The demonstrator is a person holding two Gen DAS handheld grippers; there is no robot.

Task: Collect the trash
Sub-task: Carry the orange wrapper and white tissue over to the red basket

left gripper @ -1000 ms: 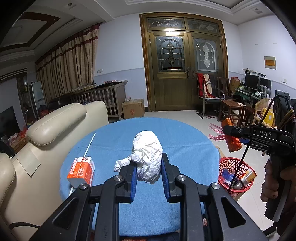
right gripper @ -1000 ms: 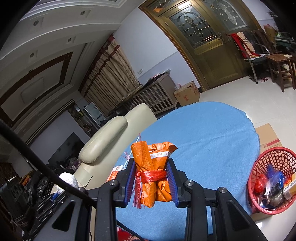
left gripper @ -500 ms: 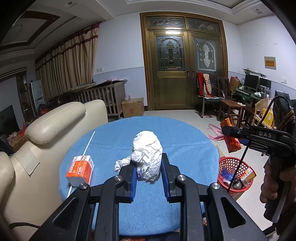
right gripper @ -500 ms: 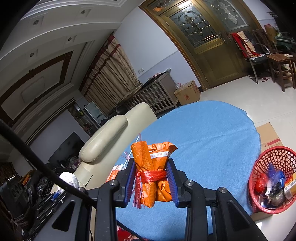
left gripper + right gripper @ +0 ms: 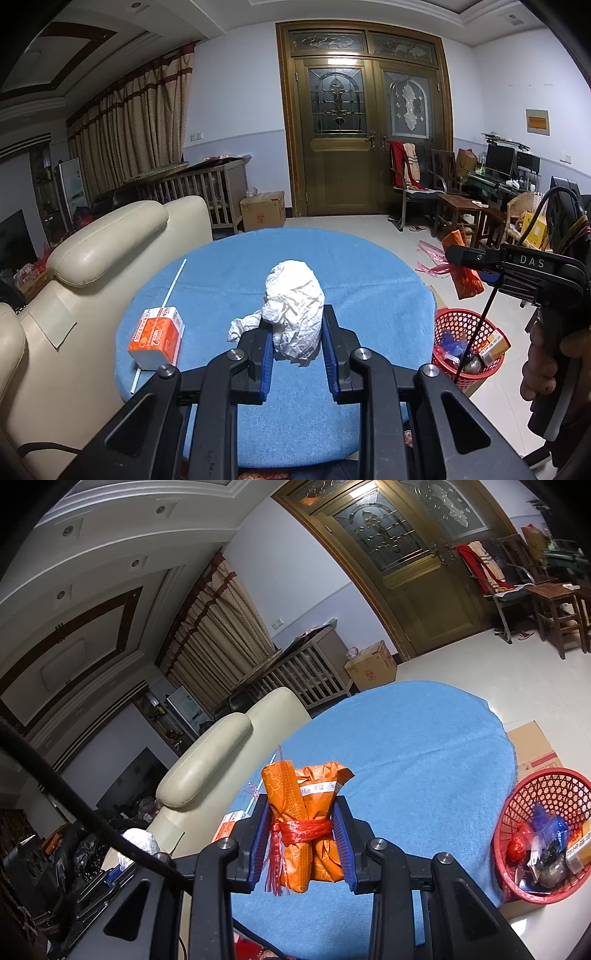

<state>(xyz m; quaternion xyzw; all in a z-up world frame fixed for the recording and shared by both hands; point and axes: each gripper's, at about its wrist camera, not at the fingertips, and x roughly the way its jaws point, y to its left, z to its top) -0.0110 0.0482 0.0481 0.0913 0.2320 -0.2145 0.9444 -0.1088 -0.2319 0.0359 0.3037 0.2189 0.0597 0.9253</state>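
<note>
My left gripper (image 5: 296,334) is shut on a crumpled white paper ball (image 5: 293,308), held above the round blue table (image 5: 369,295). My right gripper (image 5: 301,829) is shut on an orange paper bundle tied with red string (image 5: 304,812), held above the table's near right part (image 5: 406,757). The bundle also shows in the left wrist view (image 5: 463,271), at the right. A red mesh trash basket (image 5: 543,830) with several wrappers stands on the floor right of the table; it also shows in the left wrist view (image 5: 461,328). An orange drink carton (image 5: 157,338) with a white straw (image 5: 173,282) lies on the table's left side.
A cream leather sofa (image 5: 92,258) stands against the table's left edge. Flat cardboard (image 5: 535,749) lies on the floor by the basket. A cardboard box (image 5: 263,210), a crib, chairs and a cluttered desk stand further back near the wooden double door.
Both grippers keep their hold. The table and basket have drifted slightly lower in the views, so both grippers have risen or pulled back a little.
</note>
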